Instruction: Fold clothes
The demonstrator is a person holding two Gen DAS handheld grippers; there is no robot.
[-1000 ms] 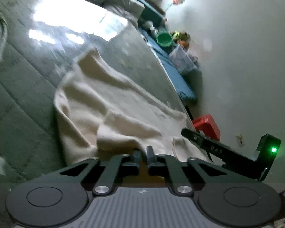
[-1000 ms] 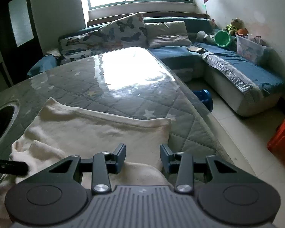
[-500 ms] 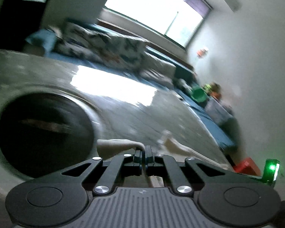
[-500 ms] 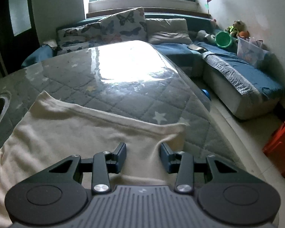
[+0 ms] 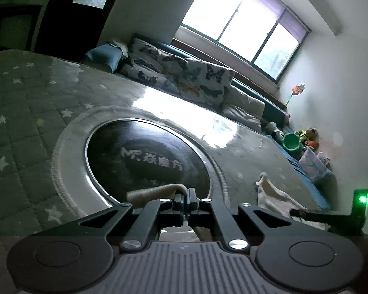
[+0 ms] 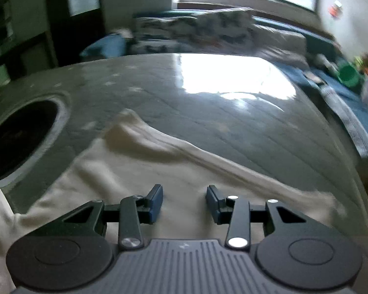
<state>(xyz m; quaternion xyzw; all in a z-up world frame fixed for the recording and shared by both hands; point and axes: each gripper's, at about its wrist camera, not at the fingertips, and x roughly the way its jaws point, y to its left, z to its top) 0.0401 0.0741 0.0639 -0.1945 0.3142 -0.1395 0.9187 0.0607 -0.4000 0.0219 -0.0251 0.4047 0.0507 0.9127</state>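
The left gripper (image 5: 187,202) has its fingers pressed together on a fold of the cream knitted garment (image 6: 174,171), and that pinched edge (image 5: 157,189) rides up in front of the dark round inset (image 5: 144,161) in the grey quilted, star-patterned surface (image 5: 24,112). My read: it is held high so the cloth can be carried across and laid over itself. The rest of the garment sprawls over the near right part of the surface, one ridge of it rumpled and running toward the right edge. The right gripper (image 6: 184,202) hangs over that spread cloth, blue-padded fingers (image 6: 157,202) apart with nothing between them; the fabric lies below and ahead of them, not gripped. That looks like a hand poised to pin or take the opposite side while the left does the lifting. A strip of cream cloth hangs at the left border of the right wrist view.
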